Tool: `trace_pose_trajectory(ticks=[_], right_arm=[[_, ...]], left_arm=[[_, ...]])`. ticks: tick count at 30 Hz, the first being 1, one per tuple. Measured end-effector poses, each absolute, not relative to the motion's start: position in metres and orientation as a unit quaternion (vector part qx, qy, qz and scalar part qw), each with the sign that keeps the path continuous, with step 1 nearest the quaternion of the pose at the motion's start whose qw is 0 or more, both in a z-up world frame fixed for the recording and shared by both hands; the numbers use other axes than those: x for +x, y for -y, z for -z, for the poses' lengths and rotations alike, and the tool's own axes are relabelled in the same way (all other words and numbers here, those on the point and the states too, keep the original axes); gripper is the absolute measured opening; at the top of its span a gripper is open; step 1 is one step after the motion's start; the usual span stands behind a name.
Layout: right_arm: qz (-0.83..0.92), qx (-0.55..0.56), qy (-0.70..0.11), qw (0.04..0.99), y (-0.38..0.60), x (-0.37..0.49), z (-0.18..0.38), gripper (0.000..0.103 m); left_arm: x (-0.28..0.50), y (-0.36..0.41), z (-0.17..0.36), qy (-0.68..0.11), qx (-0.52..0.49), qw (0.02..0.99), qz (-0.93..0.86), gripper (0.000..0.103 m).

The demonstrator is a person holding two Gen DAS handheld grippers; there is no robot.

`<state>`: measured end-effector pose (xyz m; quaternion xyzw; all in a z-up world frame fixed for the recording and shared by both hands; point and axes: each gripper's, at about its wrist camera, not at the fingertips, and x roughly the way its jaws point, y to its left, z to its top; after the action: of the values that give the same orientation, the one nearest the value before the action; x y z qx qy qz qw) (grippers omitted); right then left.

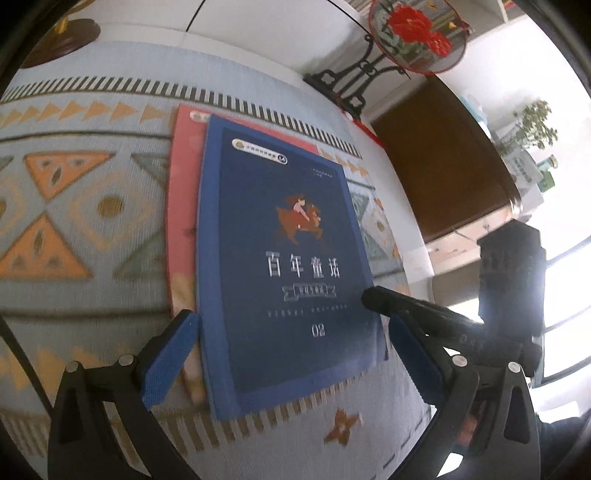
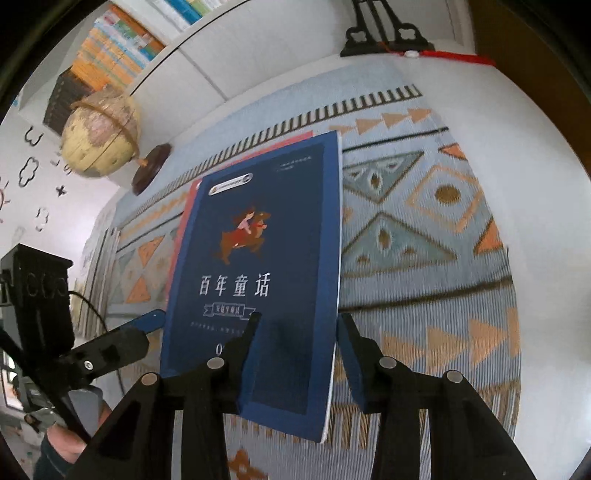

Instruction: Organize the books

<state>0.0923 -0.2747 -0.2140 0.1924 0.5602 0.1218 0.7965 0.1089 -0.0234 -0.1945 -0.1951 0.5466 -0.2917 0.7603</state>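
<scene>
A dark blue book (image 1: 288, 240) (image 2: 266, 258) with white title characters lies on top of a pink book (image 1: 183, 206) (image 2: 184, 221) on a patterned tablecloth (image 1: 92, 221) (image 2: 424, 258). My left gripper (image 1: 290, 317) is open wide, its blue pads standing on either side of the blue book's near end. My right gripper (image 2: 298, 319) is open over the book's right edge: one finger rests over the cover, the other stands just past the edge. In the left wrist view, the right gripper (image 1: 384, 299) shows as a black finger at that edge. One blue-padded finger of the left gripper (image 2: 147, 321) reaches the book's left side.
A globe (image 2: 99, 140) on a wooden base (image 1: 66, 37) stands at the cloth's far corner. A round fan with a red flower (image 1: 417, 33) sits on a black stand (image 1: 354, 77) (image 2: 384, 37) behind the books. A shelf of books (image 2: 118, 48) hangs above. A hand (image 2: 62, 446) holds the left gripper.
</scene>
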Motion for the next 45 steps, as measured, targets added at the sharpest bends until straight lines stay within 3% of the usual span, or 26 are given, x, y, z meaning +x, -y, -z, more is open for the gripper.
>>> trace_pose_trajectory(ticks=[7, 11, 17, 20, 24, 26, 28, 31, 41, 43, 44, 45], right_arm=[[-0.123, 0.184, -0.563, 0.796, 0.276, 0.068, 0.216, 0.039], [-0.108, 0.206, -0.560, 0.796, 0.275, 0.068, 0.216, 0.045], [-0.194, 0.427, -0.510, 0.721, 0.319, 0.063, 0.220, 0.045], [-0.219, 0.458, -0.517, 0.689, 0.317, 0.066, 0.232, 0.045], [-0.217, 0.429, -0.533, 0.697, 0.294, 0.071, 0.240, 0.040], [-0.198, 0.380, -0.537, 0.727, 0.283, 0.078, 0.236, 0.033], [-0.174, 0.354, -0.542, 0.743, 0.278, 0.085, 0.237, 0.016], [-0.178, 0.374, -0.539, 0.733, 0.281, 0.090, 0.232, 0.008], [-0.220, 0.445, -0.539, 0.680, 0.290, 0.083, 0.189, 0.006], [-0.218, 0.459, -0.548, 0.665, 0.291, 0.075, 0.194, 0.006], [-0.214, 0.471, -0.550, 0.655, 0.293, 0.071, 0.198, 0.006], [-0.210, 0.479, -0.552, 0.649, 0.294, 0.068, 0.202, 0.006]], left_arm=[[0.095, 0.010, 0.203, -0.543, -0.264, 0.742, 0.292, 0.102], [0.097, 0.014, 0.202, -0.543, -0.273, 0.742, 0.283, 0.102], [0.096, 0.004, 0.204, -0.536, -0.301, 0.745, 0.259, 0.102], [0.096, 0.009, 0.205, -0.542, -0.307, 0.736, 0.264, 0.102], [0.095, 0.014, 0.203, -0.543, -0.291, 0.741, 0.268, 0.102], [0.095, 0.013, 0.204, -0.543, -0.295, 0.739, 0.270, 0.102], [0.095, 0.011, 0.204, -0.548, -0.298, 0.734, 0.270, 0.102], [0.091, 0.006, 0.204, -0.560, -0.308, 0.723, 0.264, 0.102], [0.096, -0.007, 0.208, -0.546, -0.392, 0.697, 0.251, 0.102], [0.104, 0.000, 0.215, -0.538, -0.424, 0.679, 0.263, 0.093], [0.105, 0.003, 0.216, -0.535, -0.430, 0.676, 0.268, 0.077], [0.106, 0.010, 0.217, -0.536, -0.428, 0.676, 0.268, 0.076]])
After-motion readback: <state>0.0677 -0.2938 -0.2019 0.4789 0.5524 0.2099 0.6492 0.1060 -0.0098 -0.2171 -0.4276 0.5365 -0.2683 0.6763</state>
